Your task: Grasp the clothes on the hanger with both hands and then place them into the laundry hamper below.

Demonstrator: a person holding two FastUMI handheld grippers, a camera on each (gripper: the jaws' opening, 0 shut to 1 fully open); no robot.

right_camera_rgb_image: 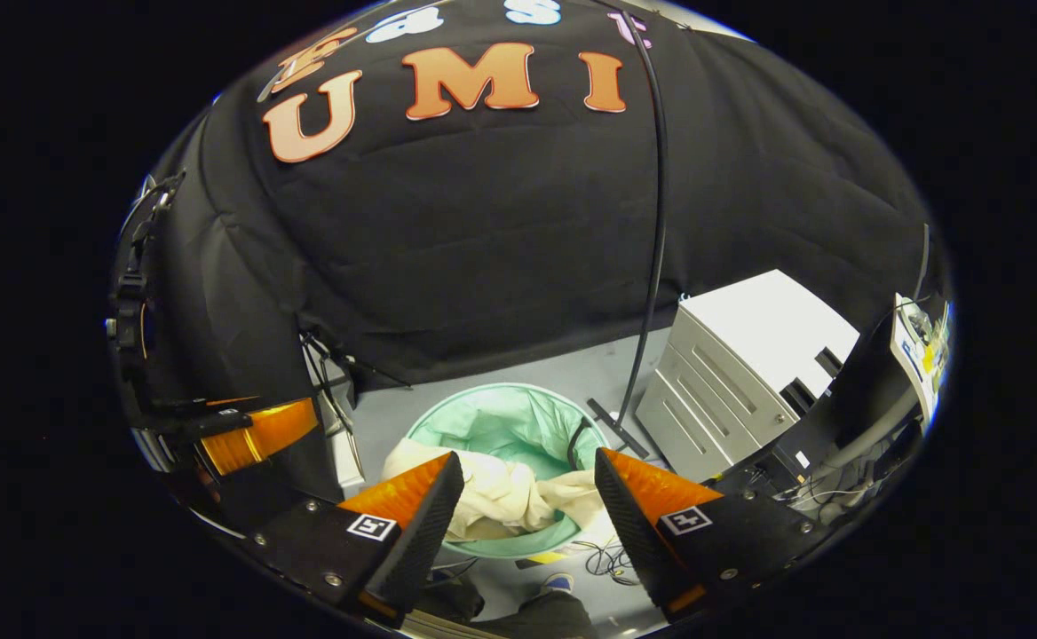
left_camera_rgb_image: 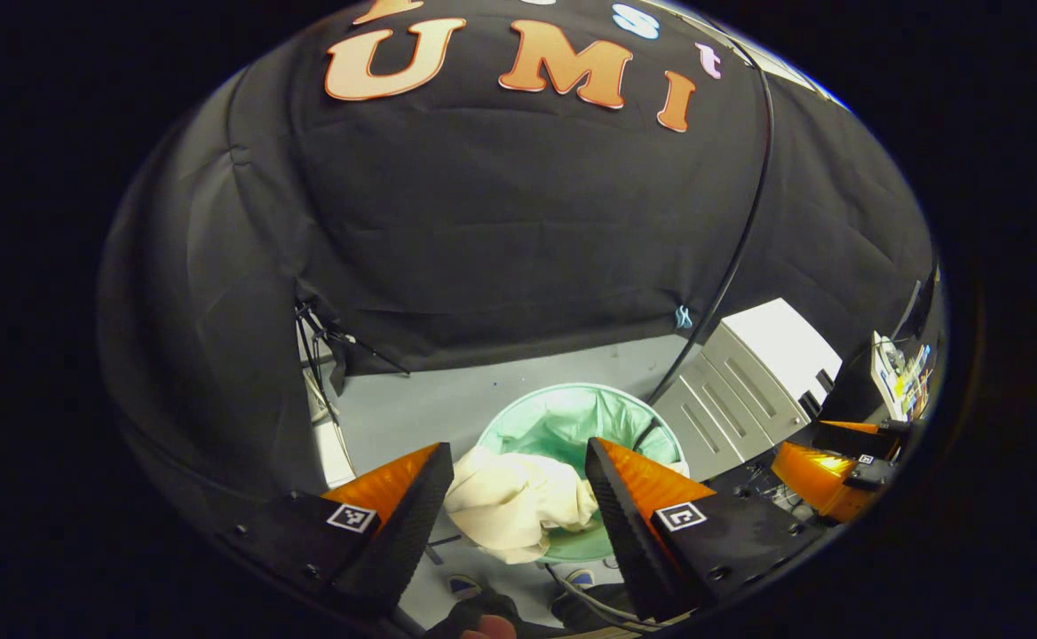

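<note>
- Left gripper (left_camera_rgb_image: 518, 510): fingers spread wide with nothing between them; it hangs above the floor, looking down over the hamper.
- Clothes (left_camera_rgb_image: 518, 501): a cream garment lies bunched in the near side of the laundry hamper (left_camera_rgb_image: 572, 413), part of it spilling over the near rim toward the floor. No hanger is discernible in either view.
- Relation, left gripper view: the garment sits below and ahead of the left fingers, well apart from them, centred in the gap between them. Its bulk runs roughly across the gap, from the left finger's side toward the right finger's.
- Right gripper (right_camera_rgb_image: 527, 519): fingers likewise wide apart and empty, hanging over the same hamper from a slightly different angle.
- Relation, right gripper view: the clothes (right_camera_rgb_image: 518, 497) again lie below and forward, between the finger lines, draped on the near rim of the hamper (right_camera_rgb_image: 505, 413).
- Neither gripper appears clearly nearer to the garment; both stand off above it.
- Judgement: the garment is largely deposited, so the placing looks nearly complete. If anything remains, it is tucking the overhanging fold inside, which calls for a descent straight down and forward.
- Surroundings: a white cabinet (right_camera_rgb_image: 749, 355) stands to the right of the hamper, clear of the drop zone.
</note>
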